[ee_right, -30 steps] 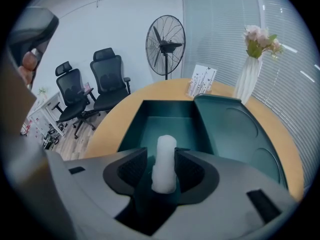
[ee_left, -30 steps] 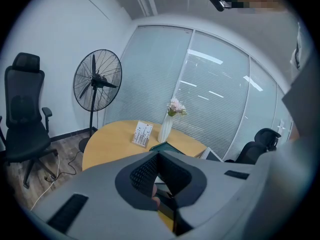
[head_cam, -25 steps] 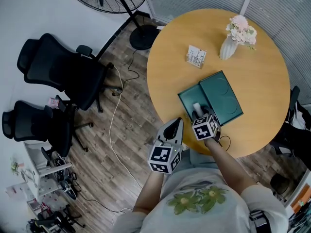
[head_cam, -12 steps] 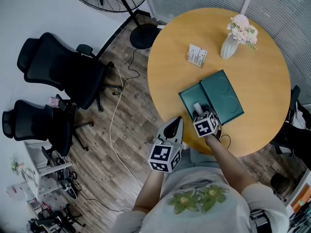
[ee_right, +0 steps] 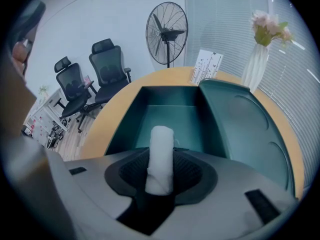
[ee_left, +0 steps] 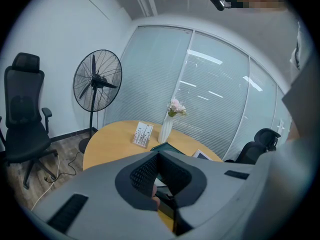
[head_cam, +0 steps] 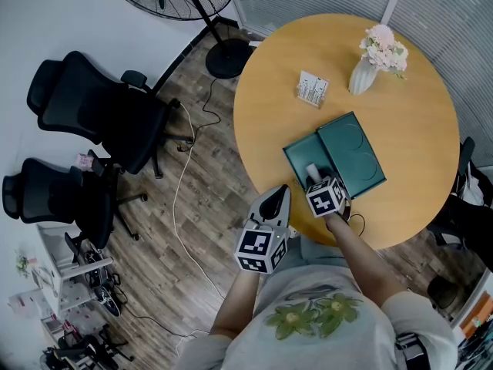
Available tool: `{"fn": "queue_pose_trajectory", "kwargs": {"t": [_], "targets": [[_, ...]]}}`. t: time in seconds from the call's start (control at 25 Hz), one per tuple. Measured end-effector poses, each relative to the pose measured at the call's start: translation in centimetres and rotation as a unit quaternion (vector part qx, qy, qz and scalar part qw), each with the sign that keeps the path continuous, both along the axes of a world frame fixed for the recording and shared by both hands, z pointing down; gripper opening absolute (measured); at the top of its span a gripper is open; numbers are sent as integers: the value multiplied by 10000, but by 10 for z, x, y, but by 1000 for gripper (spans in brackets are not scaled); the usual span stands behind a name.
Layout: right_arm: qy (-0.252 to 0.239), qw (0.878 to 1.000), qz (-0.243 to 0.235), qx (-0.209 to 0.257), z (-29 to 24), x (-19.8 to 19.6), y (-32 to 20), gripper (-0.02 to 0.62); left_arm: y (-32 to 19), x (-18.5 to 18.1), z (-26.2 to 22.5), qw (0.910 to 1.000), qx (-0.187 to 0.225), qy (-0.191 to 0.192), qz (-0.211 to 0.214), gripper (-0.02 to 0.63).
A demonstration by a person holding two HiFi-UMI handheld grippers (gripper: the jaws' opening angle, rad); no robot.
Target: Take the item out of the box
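Head view: both tongs are reached out from the lower frame. Left tongs (head_cam: 284, 190) are held near-level at the tabletop (head_cam: 269, 106) edge, centre frame. Right tongs (head_cam: 316, 180) are angled steeply into the open box (head_cam: 296, 157), tips masked by their marker cube (head_cam: 326, 198). Little has changed from the earlier frames.
Left gripper view: left tongs clenched, nothing held.
Right gripper view: right tongs are released and have just been closing. White roll (ee_right: 161, 139) sits between them inside the box; contact not confirmed.
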State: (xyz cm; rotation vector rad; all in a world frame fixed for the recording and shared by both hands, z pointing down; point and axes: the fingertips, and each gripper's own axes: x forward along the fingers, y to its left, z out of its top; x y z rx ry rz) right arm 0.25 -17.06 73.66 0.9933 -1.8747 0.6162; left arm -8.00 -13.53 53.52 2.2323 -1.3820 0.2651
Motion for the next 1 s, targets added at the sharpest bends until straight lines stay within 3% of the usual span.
{"fn": "queue_pose_trajectory", "kwargs": {"t": [1.0], "targets": [[-404,9991,-1,119,-23,-5,1,146,1,4,-13,9999,126,26,14,2]]}}
